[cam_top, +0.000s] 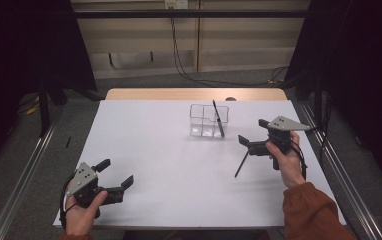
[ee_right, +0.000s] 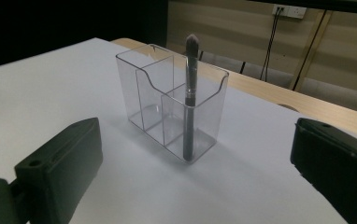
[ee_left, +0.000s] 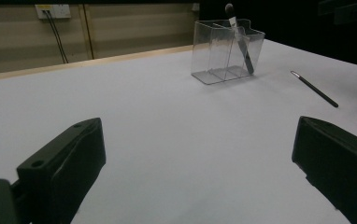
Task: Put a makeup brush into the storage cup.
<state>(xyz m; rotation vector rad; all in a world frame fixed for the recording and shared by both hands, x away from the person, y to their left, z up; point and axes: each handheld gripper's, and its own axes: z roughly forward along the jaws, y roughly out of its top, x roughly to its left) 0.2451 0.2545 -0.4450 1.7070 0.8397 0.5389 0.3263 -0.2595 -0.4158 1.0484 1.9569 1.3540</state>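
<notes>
One brush (ee_right: 189, 98) stands in the holder (ee_right: 171, 100); a second brush (cam_top: 241, 164) lies on the table (cam_top: 169, 165).
Both grippers, left (cam_top: 115, 175) and right (cam_top: 251, 136), are open and empty; next, the right probably lowers onto the lying brush.

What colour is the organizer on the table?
Clear, colourless plastic organizer; the right gripper view shows it best.

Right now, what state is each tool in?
Left tool: open, holding nothing.
Right tool: open, holding nothing; the thin brush lies on the table below it.
</notes>
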